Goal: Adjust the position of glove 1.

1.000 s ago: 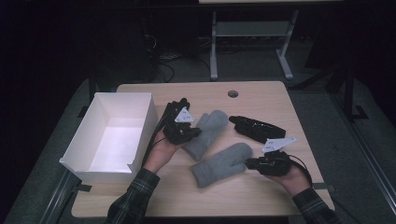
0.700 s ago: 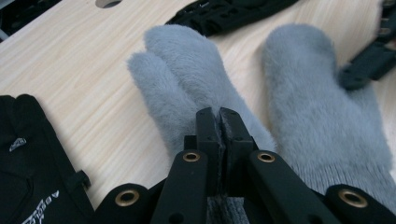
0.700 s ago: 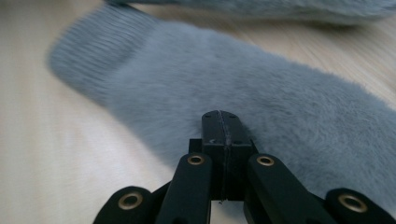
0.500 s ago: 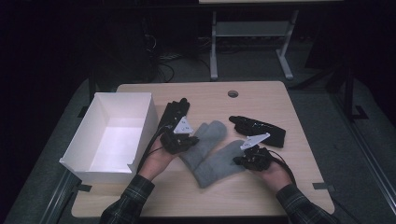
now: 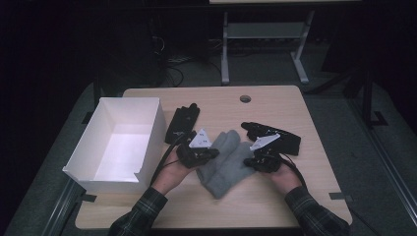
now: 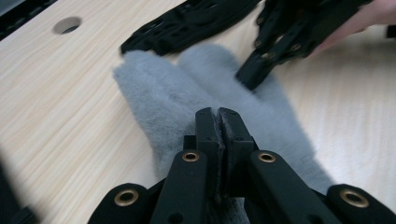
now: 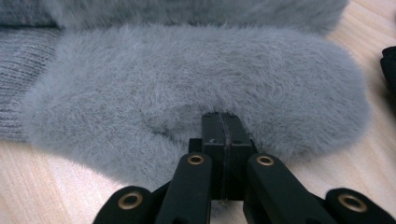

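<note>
Two fuzzy grey mittens lie side by side mid-table, touching. My left gripper is shut on the near edge of the left mitten; in the left gripper view its jaws pinch that mitten. My right gripper is shut on the right mitten; its jaws bite the fluffy edge of that mitten, with the other mitten just behind. The right gripper also presses on the far mitten in the left gripper view.
A white open box stands at the table's left. One black glove lies beside it, and another black glove lies behind the right hand. A round cable hole sits near the far edge.
The right gripper has moved left and dragged its mitten against the other one. The left gripper has shifted a little to the right with its mitten.
</note>
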Motion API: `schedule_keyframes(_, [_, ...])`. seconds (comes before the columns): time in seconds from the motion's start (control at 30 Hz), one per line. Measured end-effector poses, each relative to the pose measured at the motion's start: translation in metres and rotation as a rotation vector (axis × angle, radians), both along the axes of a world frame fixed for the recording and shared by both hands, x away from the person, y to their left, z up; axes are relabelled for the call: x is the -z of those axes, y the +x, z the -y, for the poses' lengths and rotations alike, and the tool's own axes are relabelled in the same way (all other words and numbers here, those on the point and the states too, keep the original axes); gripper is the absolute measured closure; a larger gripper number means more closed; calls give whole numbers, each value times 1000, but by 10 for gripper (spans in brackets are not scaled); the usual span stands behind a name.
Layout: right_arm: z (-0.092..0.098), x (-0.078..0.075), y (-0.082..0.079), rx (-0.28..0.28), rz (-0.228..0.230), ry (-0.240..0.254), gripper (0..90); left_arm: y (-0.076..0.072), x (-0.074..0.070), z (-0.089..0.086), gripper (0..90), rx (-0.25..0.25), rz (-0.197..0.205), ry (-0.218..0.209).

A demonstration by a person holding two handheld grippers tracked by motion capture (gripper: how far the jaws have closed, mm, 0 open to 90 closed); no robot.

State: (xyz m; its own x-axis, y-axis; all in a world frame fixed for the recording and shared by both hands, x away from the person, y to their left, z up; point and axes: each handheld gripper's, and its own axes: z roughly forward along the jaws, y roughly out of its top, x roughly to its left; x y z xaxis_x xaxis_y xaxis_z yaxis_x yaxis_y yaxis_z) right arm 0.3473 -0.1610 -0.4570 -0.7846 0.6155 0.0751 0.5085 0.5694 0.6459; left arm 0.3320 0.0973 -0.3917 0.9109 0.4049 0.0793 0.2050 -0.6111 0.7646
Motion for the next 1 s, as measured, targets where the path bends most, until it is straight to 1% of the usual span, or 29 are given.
schedule_keyframes(0.03, [0,0,0,0,-1,1,899,-1,-1,3,871,17,0,3])
schedule_keyframes(0.1, [0,0,0,-1,-2,0,899,-4,0,9,869,29,-18,-18])
schedule_keyframes(0.13, [0,0,0,-1,-5,-2,898,-5,1,11,865,43,-22,-20])
schedule_keyframes(0.2, [1,0,-1,-4,-5,-2,898,-6,1,14,840,77,-56,-59])
schedule_keyframes(0.27, [2,-1,-1,-5,-3,1,897,-7,1,15,825,100,-89,-105])
schedule_keyframes(0.3, [2,-1,-1,-5,-3,1,897,-8,1,17,825,113,-96,-110])
schedule_keyframes(0.33, [3,-1,-1,-2,-6,4,896,-8,2,19,808,133,-117,-127])
schedule_keyframes(0.37, [4,-2,-2,-1,-2,10,896,-8,2,20,787,142,-124,-128])
schedule_keyframes(0.43, [7,-4,-2,2,-4,19,895,-10,3,23,771,148,-123,-124])
schedule_keyframes(0.5, [11,-5,-3,9,-5,23,895,-9,4,24,767,159,-141,-141])
schedule_keyframes(0.53, [13,-6,-3,7,2,24,894,-8,4,24,768,164,-160,-153])
schedule_keyframes(0.6, [18,-8,-4,20,6,29,894,-9,6,26,783,191,-204,-188])
schedule_keyframes(0.67, [26,-11,-5,40,9,41,894,-11,8,31,802,212,-225,-197])
schedule_keyframes(0.7, [26,-11,-5,40,9,41,894,-12,9,33,802,212,-230,-200])
schedule_keyframes(0.73, [29,-12,-5,42,11,41,894,-12,10,36,808,218,-236,-194])
schedule_keyframes(0.8, [33,-12,-5,51,9,46,894,-13,12,41,818,224,-234,-187])
schedule_keyframes(0.87, [35,-12,-6,53,8,46,894,-14,13,45,836,230,-239,-198])
schedule_keyframes(0.93, [36,-12,-7,51,6,44,894,-14,12,48,854,230,-225,-191])
schedule_keyframes(0.97, [35,-12,-8,48,9,41,894,-14,11,50,872,226,-206,-179])
schedule_keyframes(1.0, [35,-12,-8,48,9,41,894,-13,9,50,872,219,-196,-183])
